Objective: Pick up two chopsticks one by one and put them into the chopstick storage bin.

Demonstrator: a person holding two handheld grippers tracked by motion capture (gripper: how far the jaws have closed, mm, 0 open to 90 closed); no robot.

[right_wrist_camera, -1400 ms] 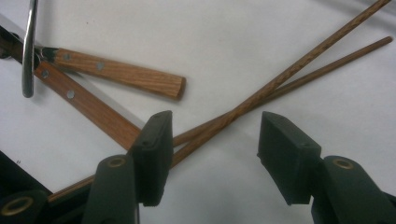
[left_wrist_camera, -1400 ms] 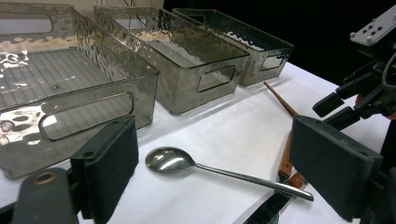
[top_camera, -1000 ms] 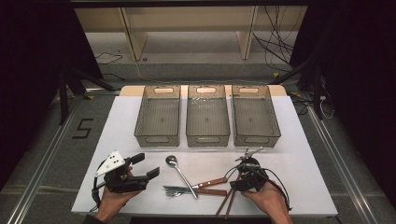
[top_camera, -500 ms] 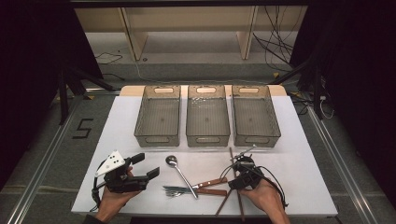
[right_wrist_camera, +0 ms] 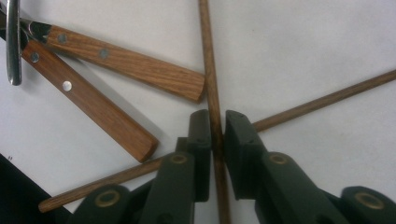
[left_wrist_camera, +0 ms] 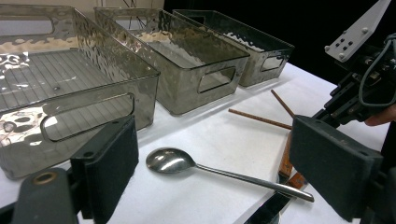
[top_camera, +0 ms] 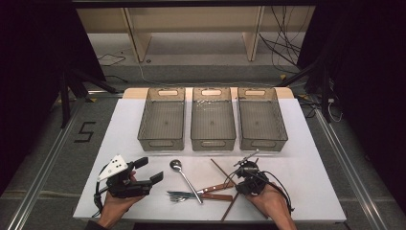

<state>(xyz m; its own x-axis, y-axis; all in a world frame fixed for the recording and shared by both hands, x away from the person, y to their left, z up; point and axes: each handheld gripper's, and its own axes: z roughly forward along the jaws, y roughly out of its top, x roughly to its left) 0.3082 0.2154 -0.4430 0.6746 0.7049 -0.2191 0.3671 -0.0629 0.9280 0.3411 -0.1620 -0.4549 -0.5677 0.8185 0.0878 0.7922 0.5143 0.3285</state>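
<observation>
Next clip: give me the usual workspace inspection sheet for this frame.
Surface: white table, bare apart from the items below.
Job's things: three clear bins, all empty; spoon, fork, two wooden-handled utensils, two chopsticks.
Clutter: nothing seen.
Grippers: left gripper open, holding nothing; right gripper shut on one chopstick.
Cables: one trails from each gripper; more on the floor behind.
Surroundings: wooden shelving, dark curtains, floor mark "5".

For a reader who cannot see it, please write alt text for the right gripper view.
The right claw is shut on a thin brown wooden chopstick that runs up between its black jaws. A second brown wooden chopstick lies crosswise under it on the white table. At upper left lie two utensils with riveted wooden handles, partly crossed by a shiny metal handle.
</observation>
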